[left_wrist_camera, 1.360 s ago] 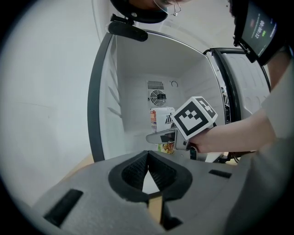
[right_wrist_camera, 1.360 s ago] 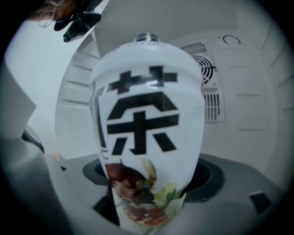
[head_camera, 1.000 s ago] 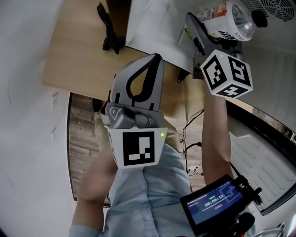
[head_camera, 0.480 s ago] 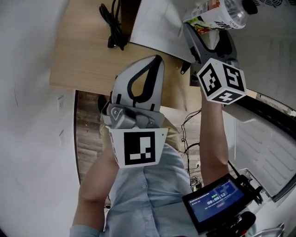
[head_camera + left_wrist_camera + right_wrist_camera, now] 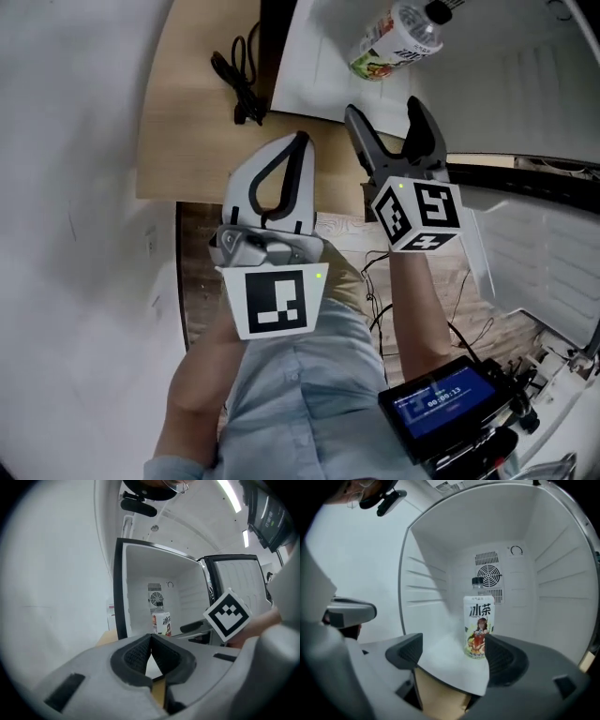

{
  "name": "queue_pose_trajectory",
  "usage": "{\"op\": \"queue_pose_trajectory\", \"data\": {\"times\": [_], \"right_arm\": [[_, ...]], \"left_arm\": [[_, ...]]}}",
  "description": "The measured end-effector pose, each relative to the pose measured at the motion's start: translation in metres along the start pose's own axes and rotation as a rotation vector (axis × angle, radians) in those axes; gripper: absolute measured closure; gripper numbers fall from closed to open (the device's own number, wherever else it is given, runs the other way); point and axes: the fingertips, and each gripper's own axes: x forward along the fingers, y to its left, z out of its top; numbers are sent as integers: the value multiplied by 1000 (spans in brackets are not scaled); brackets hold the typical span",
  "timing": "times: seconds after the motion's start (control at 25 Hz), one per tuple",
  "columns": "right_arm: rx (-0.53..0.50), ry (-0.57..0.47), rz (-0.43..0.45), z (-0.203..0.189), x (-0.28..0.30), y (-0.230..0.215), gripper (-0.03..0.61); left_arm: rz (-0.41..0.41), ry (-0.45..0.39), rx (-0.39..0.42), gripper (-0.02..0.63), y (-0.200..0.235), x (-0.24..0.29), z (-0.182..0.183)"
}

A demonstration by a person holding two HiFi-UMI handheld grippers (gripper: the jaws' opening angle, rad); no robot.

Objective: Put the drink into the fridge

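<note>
- The right gripper (image 5: 384,117) is held out on a straight forearm (image 5: 417,300). It points into the open fridge (image 5: 436,588).
- Its jaws are wide apart and closing. Nothing is pressed between them.
- The drink bottle (image 5: 479,620) stands upright on the white fridge floor, past the jaw tips. It is in front of the round fan grille (image 5: 490,576) on the back wall. Nothing touches it.
- The left gripper (image 5: 300,141) is held closer to the person's body, over the edge of the wooden table (image 5: 187,122). It also points toward the fridge.
- Its jaws are together with nothing in them.
- A black cable (image 5: 239,89) lies on the table beside the fridge.
- In the right gripper view, one jaw pad hides a lower corner of the bottle.
- Both hands are hidden under the grippers.
- The fridge door (image 5: 553,253) is cut off at the head view's right edge.
- The words on the small screen (image 5: 445,408) are too small to read.
</note>
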Motion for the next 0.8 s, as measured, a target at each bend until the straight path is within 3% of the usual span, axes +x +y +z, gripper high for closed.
{"op": "queue_pose_trajectory", "data": {"times": [0.16,0.36,0.68,0.8], "right_arm": [[-20,-44,20,17,-25,34,209],[-55,-100,66,47,-58,67,352],[-90,-235,12,103,-91,84,533],[-112,-261,-5,114,-99,83,571]], "left_arm": [[-1,-30,33,604,15,-12,22],[9,-50,65,604,27,-31,50],[44,-108,88,604,56,-57,87],[60,-116,73,604,61,-63,95]]}}
